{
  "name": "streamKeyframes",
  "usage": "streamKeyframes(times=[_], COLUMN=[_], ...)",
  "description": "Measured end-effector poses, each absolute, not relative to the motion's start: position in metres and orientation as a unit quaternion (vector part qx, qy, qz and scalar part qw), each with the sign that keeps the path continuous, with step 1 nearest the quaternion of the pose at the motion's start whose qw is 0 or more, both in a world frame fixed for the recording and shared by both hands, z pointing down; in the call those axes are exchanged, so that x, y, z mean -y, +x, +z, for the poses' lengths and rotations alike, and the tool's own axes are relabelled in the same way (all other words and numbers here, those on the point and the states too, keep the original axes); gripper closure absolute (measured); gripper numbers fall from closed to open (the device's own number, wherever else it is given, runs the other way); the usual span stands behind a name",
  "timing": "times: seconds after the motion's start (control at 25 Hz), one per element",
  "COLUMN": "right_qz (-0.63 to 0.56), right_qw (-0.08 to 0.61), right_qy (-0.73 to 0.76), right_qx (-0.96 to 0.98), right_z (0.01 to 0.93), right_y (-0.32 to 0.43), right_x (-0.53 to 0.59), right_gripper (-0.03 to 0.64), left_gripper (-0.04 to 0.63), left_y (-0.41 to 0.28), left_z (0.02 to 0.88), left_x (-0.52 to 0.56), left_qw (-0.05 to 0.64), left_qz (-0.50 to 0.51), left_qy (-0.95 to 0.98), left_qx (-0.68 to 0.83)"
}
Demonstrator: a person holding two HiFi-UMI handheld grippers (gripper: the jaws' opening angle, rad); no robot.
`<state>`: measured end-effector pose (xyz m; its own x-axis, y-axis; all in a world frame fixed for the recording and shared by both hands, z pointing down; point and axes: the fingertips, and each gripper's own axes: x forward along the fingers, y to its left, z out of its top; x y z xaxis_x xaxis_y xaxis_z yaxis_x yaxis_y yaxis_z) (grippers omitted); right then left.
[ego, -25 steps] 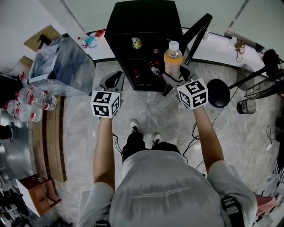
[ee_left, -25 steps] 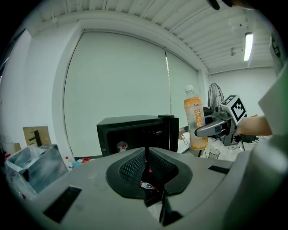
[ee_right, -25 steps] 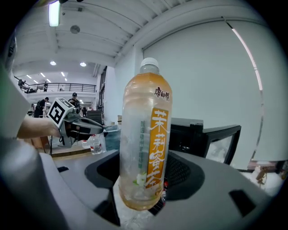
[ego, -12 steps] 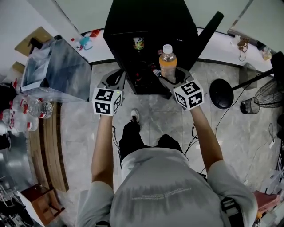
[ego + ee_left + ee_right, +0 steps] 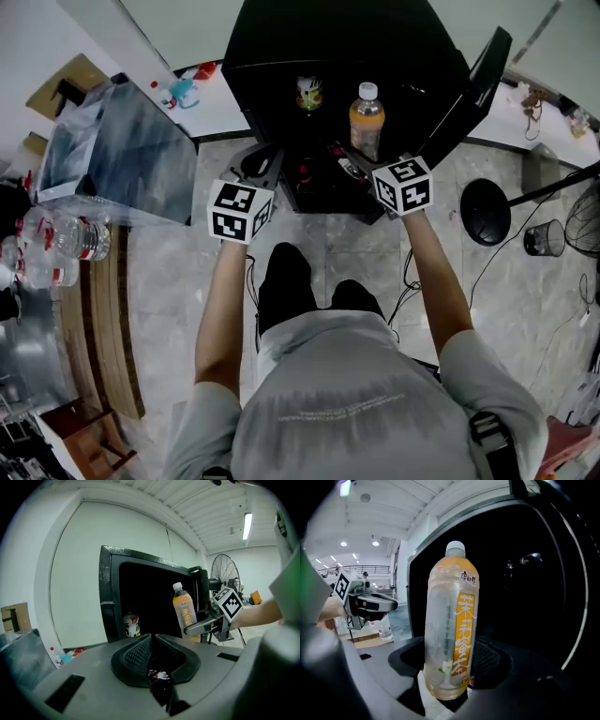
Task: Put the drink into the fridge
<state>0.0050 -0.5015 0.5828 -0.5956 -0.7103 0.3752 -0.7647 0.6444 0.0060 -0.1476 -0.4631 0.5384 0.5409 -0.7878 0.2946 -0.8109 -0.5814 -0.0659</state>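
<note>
Head view: the right tongs [image 5: 368, 161] grip an upright orange drink bottle [image 5: 367, 117] at the mouth of the open black fridge [image 5: 328, 37], near a can [image 5: 309, 92] inside. Left gripper view: the left tongs [image 5: 152, 644] are pressed together, empty. Right gripper view: the bottle stands clamped before the dark interior.

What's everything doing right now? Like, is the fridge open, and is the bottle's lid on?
Black fridge: door swung open.
Orange drink bottle with white cap: capped, upright, held at the fridge opening.
Right gripper: jaws shut on the bottle.
Left gripper: jaws together, nothing between them.
Small printed can: standing upright inside the fridge.
</note>
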Motion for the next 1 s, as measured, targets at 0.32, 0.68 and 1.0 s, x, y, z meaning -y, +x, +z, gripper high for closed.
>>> streamKeyframes(times=[0.32, 0.68, 1.0], right_qz=[0.075, 0.060, 0.047], right_qw=[0.159, 0.124, 0.125], right_qy=[0.458, 0.474, 0.535], right_qx=[0.871, 0.870, 0.834], right_z=[0.611, 0.623, 0.649], right_y=[0.011, -0.003, 0.001], right_x=[0.566, 0.640, 0.693], right_gripper=[0.337, 0.337, 0.341], left_gripper=[0.565, 0.565, 0.565], left_y=[-0.146, -0.153, -0.159], left_z=[0.565, 0.582, 0.588], left_x=[0.477, 0.490, 0.488], left_qw=[0.046, 0.053, 0.072], left_qz=[0.134, 0.146, 0.145], left_qy=[0.881, 0.873, 0.872], left_qx=[0.452, 0.463, 0.462])
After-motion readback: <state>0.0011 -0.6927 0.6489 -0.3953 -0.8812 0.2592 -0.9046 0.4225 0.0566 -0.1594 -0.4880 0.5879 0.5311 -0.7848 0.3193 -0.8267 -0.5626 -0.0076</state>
